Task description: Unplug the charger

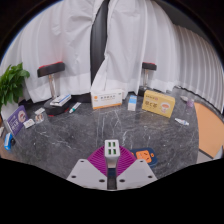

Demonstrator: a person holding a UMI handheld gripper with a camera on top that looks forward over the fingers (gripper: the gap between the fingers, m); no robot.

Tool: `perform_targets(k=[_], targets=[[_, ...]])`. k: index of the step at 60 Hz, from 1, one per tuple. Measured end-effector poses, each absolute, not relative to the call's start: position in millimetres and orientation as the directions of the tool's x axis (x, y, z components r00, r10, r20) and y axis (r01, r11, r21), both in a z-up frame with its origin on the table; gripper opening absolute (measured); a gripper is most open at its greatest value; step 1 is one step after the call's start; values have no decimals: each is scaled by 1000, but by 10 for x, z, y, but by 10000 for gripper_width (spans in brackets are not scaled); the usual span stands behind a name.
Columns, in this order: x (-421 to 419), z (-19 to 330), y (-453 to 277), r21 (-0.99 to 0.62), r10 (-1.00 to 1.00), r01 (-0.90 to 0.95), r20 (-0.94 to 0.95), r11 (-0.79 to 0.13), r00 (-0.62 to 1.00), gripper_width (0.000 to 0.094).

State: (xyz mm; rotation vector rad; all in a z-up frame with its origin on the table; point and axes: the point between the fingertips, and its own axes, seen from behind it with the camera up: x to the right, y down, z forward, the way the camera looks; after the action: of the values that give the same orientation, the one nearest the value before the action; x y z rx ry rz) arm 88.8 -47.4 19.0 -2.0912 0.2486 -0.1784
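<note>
A white charger (112, 149), blocky with a few dark marks on its face, sits clamped between the magenta pads (99, 161) of the gripper (112, 166) above the dark marbled worktop (90, 135). Beyond, boxes (158, 102) line the far edge beside a plant (12, 82); their print is unreadable.

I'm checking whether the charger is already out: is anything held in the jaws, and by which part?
A small white charger stands between the pink pads of the gripper, at its lower body; whether both pads actually press on it cannot be told.

Dark marbled table (90, 140), boxes (108, 98), potted plant (12, 85), orange card (143, 156)
</note>
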Motion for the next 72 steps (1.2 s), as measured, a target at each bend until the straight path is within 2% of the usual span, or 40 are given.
perform_targets(k=[5, 6, 10, 14, 17, 20, 25, 36, 40, 49, 54, 57, 65, 68, 72], targets=[[894, 221, -483, -856, -258, -131, 2, -501, 966, 77], [887, 306, -519, -870, -258, -126, 2, -477, 966, 76], [879, 1266, -440, -960, -218, 35, 99, -279, 971, 76], [759, 2095, -344, -983, -169, 82, 110, -162, 979, 75], [816, 2469, -377, -994, -164, 42, 59, -105, 985, 75], [1007, 2598, -424, -996, -177, 12, 28, -91, 984, 73], [1474, 2351, -427, -990, -205, -13, 16, -141, 979, 73], [2246, 863, -597, -912, -222, -87, 5, -401, 975, 107], [2341, 488, -629, -872, -197, -129, -38, -472, 980, 124], [2440, -53, -713, -805, -188, -233, -153, -546, 970, 183], [2546, -53, -694, -811, -184, -244, -171, -531, 968, 205], [2625, -46, -692, -811, -193, -235, -153, -535, 969, 299], [2887, -87, -774, -802, -223, -181, -61, -570, 973, 746], [2951, -26, -816, -809, -227, -152, -23, -568, 974, 834], [2992, 107, -912, -816, -230, -107, 32, -568, 973, 854]])
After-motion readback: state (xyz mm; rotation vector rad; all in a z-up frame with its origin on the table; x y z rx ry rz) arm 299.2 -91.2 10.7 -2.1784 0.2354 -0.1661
